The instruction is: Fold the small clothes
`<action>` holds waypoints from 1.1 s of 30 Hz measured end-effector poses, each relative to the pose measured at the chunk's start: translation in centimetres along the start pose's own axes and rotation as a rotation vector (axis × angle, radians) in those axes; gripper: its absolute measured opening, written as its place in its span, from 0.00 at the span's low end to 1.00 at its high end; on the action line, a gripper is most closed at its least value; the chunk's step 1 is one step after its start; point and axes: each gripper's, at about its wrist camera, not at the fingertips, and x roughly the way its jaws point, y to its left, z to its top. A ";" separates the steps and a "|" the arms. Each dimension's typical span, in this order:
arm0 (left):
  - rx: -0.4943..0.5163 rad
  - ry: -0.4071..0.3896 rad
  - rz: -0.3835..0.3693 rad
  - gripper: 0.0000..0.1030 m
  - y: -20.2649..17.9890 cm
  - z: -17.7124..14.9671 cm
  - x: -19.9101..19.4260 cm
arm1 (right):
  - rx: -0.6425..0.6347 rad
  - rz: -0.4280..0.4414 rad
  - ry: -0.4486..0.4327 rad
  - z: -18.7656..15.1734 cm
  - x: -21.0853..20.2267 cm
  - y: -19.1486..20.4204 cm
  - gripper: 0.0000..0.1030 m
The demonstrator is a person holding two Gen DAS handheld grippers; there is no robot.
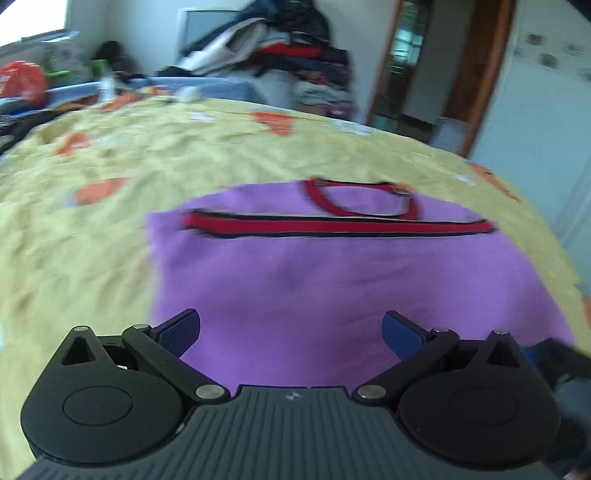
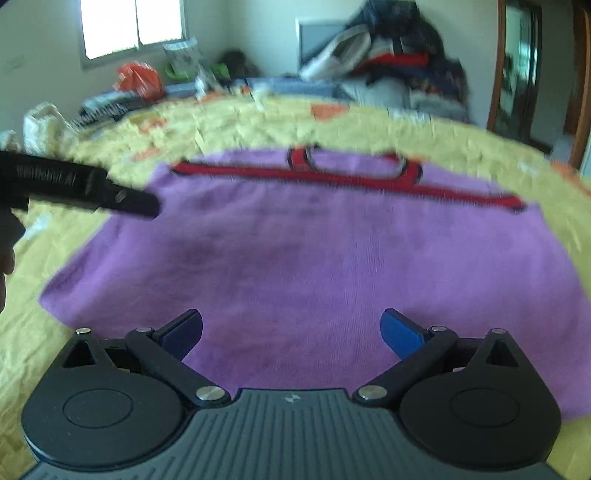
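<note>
Nearest the lens in both wrist views are the jaws themselves: the left gripper (image 1: 291,330) has its blue-padded fingers spread wide with nothing between them, and the right gripper (image 2: 291,330) stands the same way, spread and holding nothing. Both hang over the near hem of a purple garment (image 1: 332,288) that lies flat on a bed covered by a yellow bedspread (image 1: 92,236) with orange patches. The garment (blurred in both views) carries a red band with dark edging (image 1: 332,225) straight across its far part, and a red-trimmed neck opening (image 1: 354,197) just beyond that band. In the right wrist view the same purple cloth (image 2: 314,266) fills the middle of the frame, and the dark body of the left gripper (image 2: 85,184) reaches in from the left edge, above the garment's far left corner. Beyond the bed's far edge sits a heap of mixed clothes (image 1: 288,55), with an orange bag (image 2: 138,79) near the window (image 2: 133,26).
</note>
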 end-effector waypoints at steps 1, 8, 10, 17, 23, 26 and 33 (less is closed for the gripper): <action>0.019 0.006 -0.020 1.00 -0.7 0.3 0.9 | -0.007 -0.004 0.025 -0.2 0.5 0.2 1.00; 0.063 0.095 0.065 1.00 0.6 0.8 6.6 | -0.039 -0.017 0.054 -1.2 0.1 0.5 1.00; 0.055 0.102 0.059 1.00 1.3 1.0 6.5 | -0.029 -0.021 0.073 -0.9 -0.1 0.5 1.00; 0.050 0.096 0.032 1.00 2.2 1.5 4.8 | -0.018 -0.051 0.084 -0.8 0.1 1.0 1.00; 0.023 0.117 0.037 1.00 4.9 2.2 4.6 | -0.011 -0.062 0.079 -0.7 0.0 1.6 1.00; 0.025 0.145 0.059 1.00 5.9 2.1 5.1 | -0.003 -0.063 0.076 -0.7 0.1 2.1 1.00; -0.011 0.117 0.050 1.00 7.7 1.9 4.7 | 0.007 -0.075 0.075 -0.2 0.2 2.8 1.00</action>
